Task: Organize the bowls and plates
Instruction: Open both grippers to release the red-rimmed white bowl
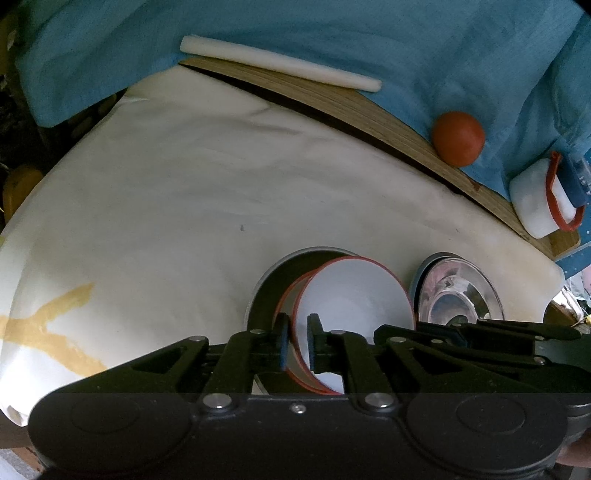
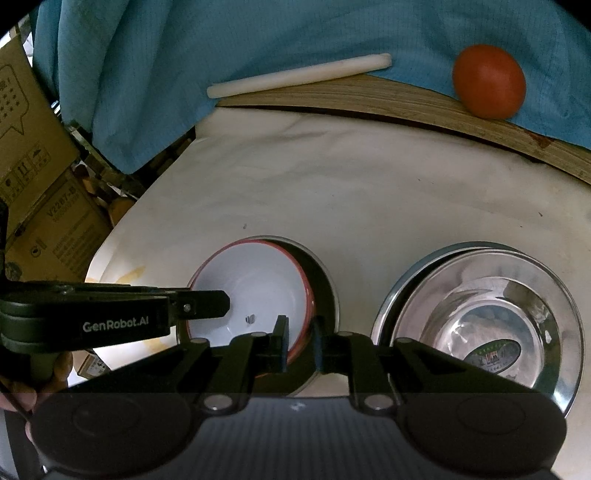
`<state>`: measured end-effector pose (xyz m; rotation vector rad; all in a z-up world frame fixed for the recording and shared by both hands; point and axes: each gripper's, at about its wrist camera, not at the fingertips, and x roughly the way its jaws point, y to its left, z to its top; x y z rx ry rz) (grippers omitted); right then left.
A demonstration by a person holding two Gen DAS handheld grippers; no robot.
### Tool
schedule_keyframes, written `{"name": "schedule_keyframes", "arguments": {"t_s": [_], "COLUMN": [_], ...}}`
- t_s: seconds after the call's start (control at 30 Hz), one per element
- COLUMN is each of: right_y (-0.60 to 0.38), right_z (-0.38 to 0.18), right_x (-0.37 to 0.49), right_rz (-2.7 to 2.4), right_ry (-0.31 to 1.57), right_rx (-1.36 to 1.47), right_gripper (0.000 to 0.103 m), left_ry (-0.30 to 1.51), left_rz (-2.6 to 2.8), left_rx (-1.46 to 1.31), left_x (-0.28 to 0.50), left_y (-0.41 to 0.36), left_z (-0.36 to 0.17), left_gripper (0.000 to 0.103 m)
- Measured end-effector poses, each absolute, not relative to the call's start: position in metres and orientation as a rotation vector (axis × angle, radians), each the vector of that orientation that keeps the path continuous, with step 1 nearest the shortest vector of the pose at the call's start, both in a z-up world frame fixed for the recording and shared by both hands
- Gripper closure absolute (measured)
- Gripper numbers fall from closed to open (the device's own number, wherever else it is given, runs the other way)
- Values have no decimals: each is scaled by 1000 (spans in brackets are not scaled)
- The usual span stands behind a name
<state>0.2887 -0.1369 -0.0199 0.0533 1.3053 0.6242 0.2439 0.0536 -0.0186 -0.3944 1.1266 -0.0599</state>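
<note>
1. Cream cloth [image 1: 155, 192] covers the tabletop, with a wooden board [image 1: 332, 103] and a blue cloth [image 1: 295, 33] behind it in the upper part of both views.
2. Only the left wrist view shows a white container with a red band [image 1: 543, 199] at the right edge. Only the right wrist view shows cardboard boxes [image 2: 33, 166] at the left edge and a hand [image 2: 22, 402] at lower left.
3. Both views show a white rod [image 1: 277, 66] and a tomato [image 1: 458, 138] on the blue cloth.
4. A red-rimmed white bowl [image 1: 354, 291] sits low and centre, tilted inside a dark metal-rimmed plate [image 1: 273, 280], its mouth facing up and toward the cameras.
5. Just to its right, a steel bowl [image 2: 491, 317] rests mouth-up in a steel plate [image 2: 406, 288].
6. The left gripper [image 1: 297, 341] has its fingers narrowly apart astride the white bowl's near rim; whether the pads press it I cannot tell.
7. The right gripper [image 2: 301, 341] likewise has its fingers narrowly apart across that bowl's rim at the right side, a small gap showing beside the wall.
</note>
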Motion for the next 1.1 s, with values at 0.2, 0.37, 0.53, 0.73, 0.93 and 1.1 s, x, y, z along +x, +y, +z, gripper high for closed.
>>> {"name": "schedule_keyframes", "arguments": {"t_s": [0.2, 0.37, 0.53, 0.73, 0.93, 1.1], "right_y": [-137, -137, -140, -142, -148, -152], "right_z": [-19, -19, -17, -11, -2, 7], "right_x": [288, 287, 285, 281, 276, 267], "right_rz": [616, 609, 600, 584, 559, 537], "right_ry": [1300, 1293, 1279, 1254, 1220, 1187], "right_rx": [53, 55, 61, 66, 75, 89], "right_gripper": [84, 83, 81, 76, 69, 49], "left_ry": [1124, 1118, 1103, 1085, 1062, 1038], "left_rz": [-68, -79, -71, -76, -72, -64], "left_rx": [-398, -399, -383, -389, -385, -383], "left_x": [244, 243, 240, 235, 230, 225], "left_y": [55, 57, 60, 62, 65, 71], "left_z": [-19, -18, -14, -9, -3, 2], "left_gripper": [93, 91, 76, 76, 71, 57]}}
